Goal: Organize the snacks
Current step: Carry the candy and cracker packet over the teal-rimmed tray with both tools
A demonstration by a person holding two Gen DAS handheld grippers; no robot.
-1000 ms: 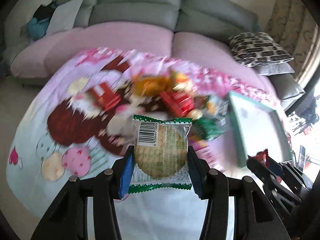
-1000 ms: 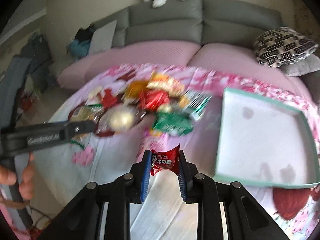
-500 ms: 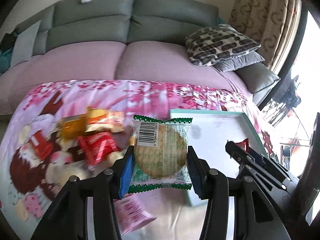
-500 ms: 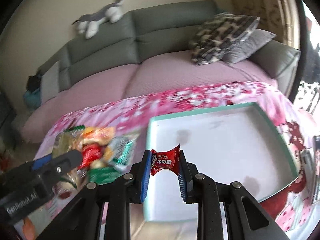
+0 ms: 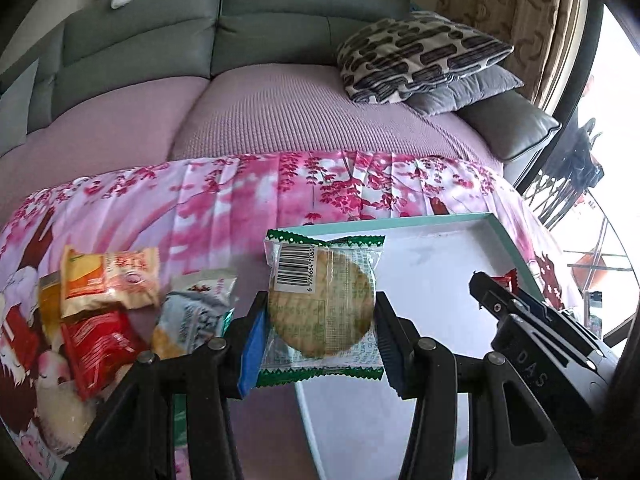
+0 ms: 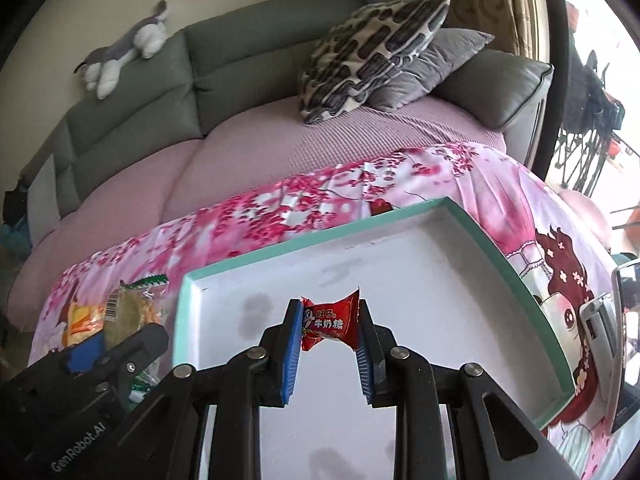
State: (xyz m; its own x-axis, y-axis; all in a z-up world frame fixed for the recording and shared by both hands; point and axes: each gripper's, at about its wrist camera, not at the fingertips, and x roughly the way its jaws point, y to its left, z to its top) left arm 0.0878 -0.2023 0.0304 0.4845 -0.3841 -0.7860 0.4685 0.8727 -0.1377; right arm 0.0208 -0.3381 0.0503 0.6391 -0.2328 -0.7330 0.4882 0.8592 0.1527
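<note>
My left gripper (image 5: pixel 320 332) is shut on a round cracker in a clear, green-edged wrapper (image 5: pixel 322 304), held over the left rim of the white tray with a teal rim (image 5: pixel 404 223). My right gripper (image 6: pixel 330 332) is shut on a small red candy (image 6: pixel 330 324) above the tray's floor (image 6: pixel 400 280). The right gripper (image 5: pixel 504 304) with its candy shows at the right of the left wrist view. The left gripper (image 6: pixel 92 352) and its cracker (image 6: pixel 128 312) show at the lower left of the right wrist view. Loose snack packets (image 5: pixel 104 280) lie left of the tray.
The tray rests on a pink flowered cloth (image 5: pixel 240 200) over a table. Behind it stands a sofa with pink seat covers (image 5: pixel 300 120), a patterned cushion (image 5: pixel 416 56) and a plush toy (image 6: pixel 124 52). A phone-like device (image 6: pixel 616 332) lies right of the tray.
Both grippers have swung rightward from the snack pile to the tray, each keeping its snack. The pile now sits at the left edge and the tray fills the middle.
</note>
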